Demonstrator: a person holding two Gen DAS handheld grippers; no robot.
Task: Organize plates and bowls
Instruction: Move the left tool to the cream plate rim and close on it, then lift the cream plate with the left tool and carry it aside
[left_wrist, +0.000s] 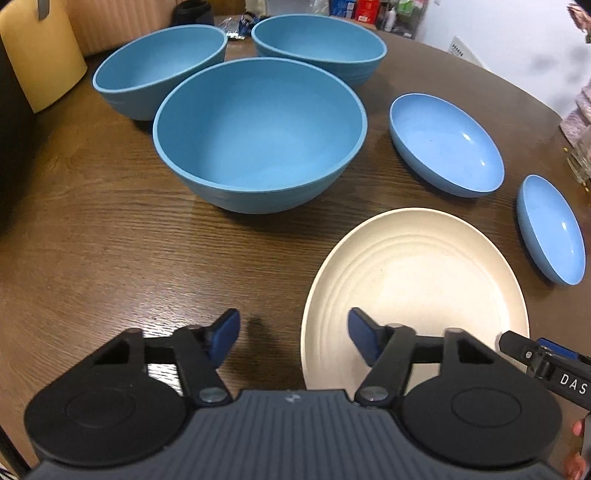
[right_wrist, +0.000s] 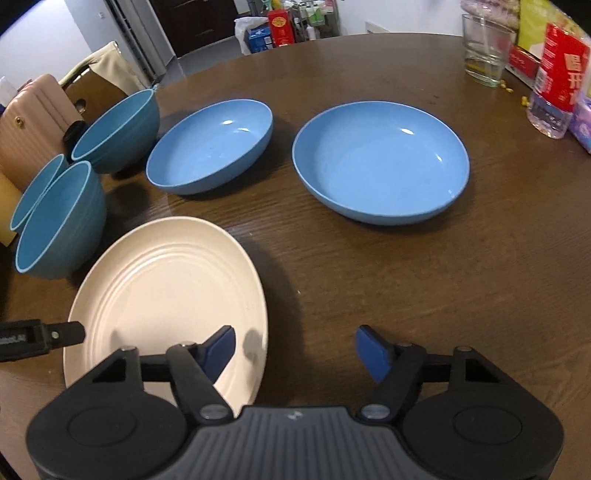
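Round dark-brown wood-grain table (right_wrist: 369, 266), glossy, with light glare patches. Pale wall (right_wrist: 33, 40) at far left, dark doorway (right_wrist: 199, 26) behind. Beige chair back (right_wrist: 107, 70) at table's far edge. Cluttered shelf of boxes and bottles (right_wrist: 295, 22) beyond. Drinking glass (right_wrist: 485, 55) on table, right.
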